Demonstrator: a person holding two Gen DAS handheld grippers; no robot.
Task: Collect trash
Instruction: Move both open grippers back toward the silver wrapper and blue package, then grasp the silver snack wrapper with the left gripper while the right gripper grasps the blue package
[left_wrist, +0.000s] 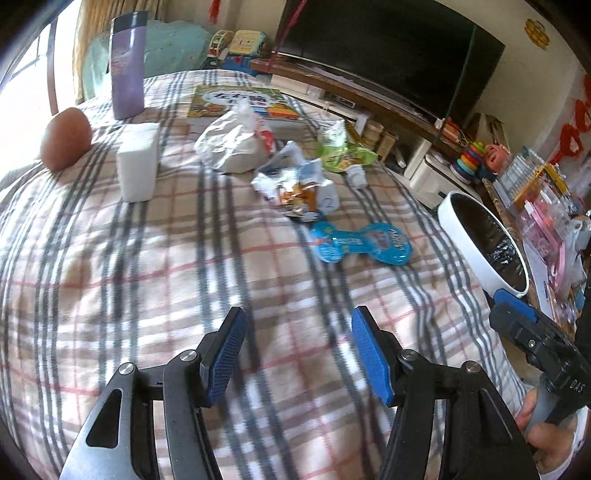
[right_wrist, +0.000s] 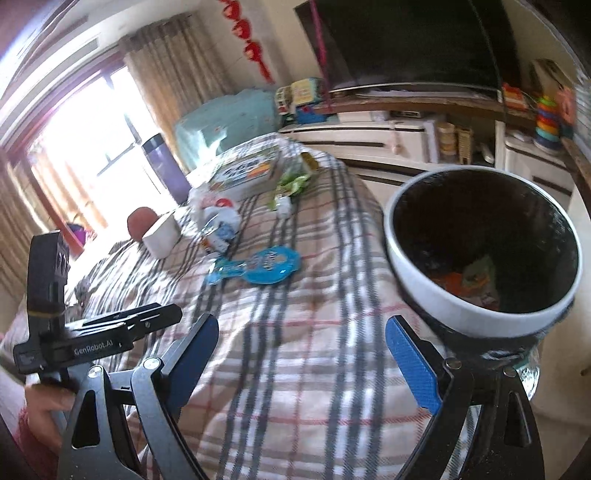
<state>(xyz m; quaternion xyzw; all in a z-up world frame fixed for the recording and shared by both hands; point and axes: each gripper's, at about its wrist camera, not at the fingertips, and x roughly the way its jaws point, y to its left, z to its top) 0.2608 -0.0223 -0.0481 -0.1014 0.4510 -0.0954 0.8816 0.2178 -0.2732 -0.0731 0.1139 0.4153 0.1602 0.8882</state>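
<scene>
Left wrist view: left gripper (left_wrist: 297, 354) hangs low over the plaid blanket (left_wrist: 155, 295), blue pads spread wide, nothing between them. Right gripper (right_wrist: 306, 360) likewise wide apart and empty, poised just beside the trash bin (right_wrist: 443, 306).

The white-rimmed, dark-lined bin sits off the blanket's right edge, close to that hand, probably so pieces can be dropped straight in. Some orange and green scraps already lie at its bottom.

Nearest trash: blue bone-shaped wrapper (left_wrist: 360, 243), flat on the cloth, the likely next pick. Beyond it, a crumpled foil wrapper (left_wrist: 299, 188), a white plastic bag (left_wrist: 236, 144), a green packet (left_wrist: 341, 149).

Farther left, apparently not trash: white block (left_wrist: 137, 166), brown ball (left_wrist: 65, 137), purple flask (left_wrist: 127, 64), picture book (left_wrist: 240, 101).
</scene>
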